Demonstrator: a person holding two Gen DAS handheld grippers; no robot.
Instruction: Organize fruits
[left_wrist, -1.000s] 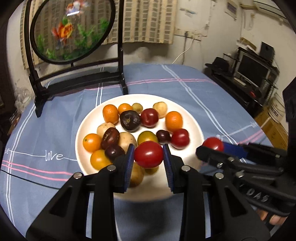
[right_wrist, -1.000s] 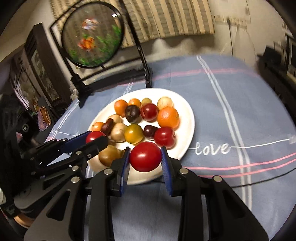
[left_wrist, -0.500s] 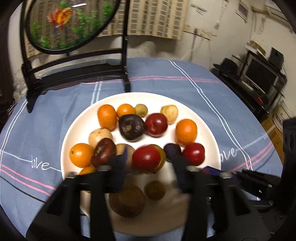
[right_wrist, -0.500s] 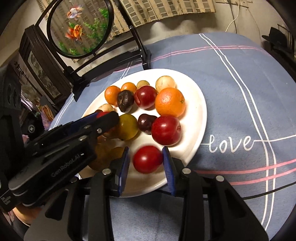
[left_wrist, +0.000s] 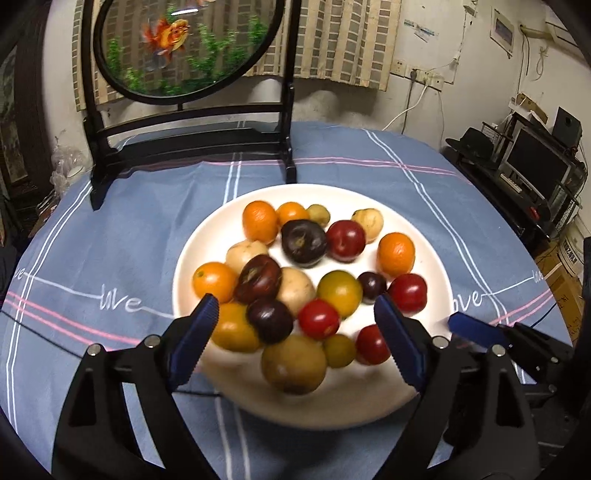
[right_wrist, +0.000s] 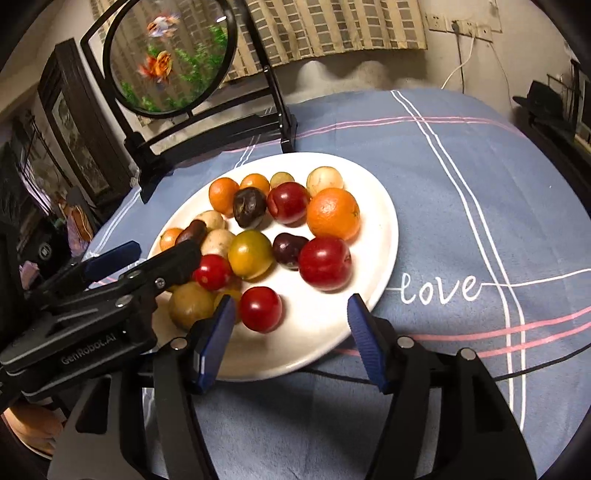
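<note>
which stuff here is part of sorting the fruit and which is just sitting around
Part of the job:
- white plate holding the fruit
- red tomato nearest the right gripper
- second red tomato ahead of the left gripper
- oranges, plums, the other fruit on the plate

Just there:
- round goldfish screen on its black stand
- blue tablecloth
- monitor

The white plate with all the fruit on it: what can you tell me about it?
The plate is round, white, smooth and glossy, like glazed ceramic. It lies flat on a blue striped tablecloth, in front of a black stand holding a round goldfish picture. It carries a crowd of small fruit, orange, red, yellow, tan and dark purple, mostly on its far and left parts; its near edge is bare. Both grippers hang open by that edge.
</note>
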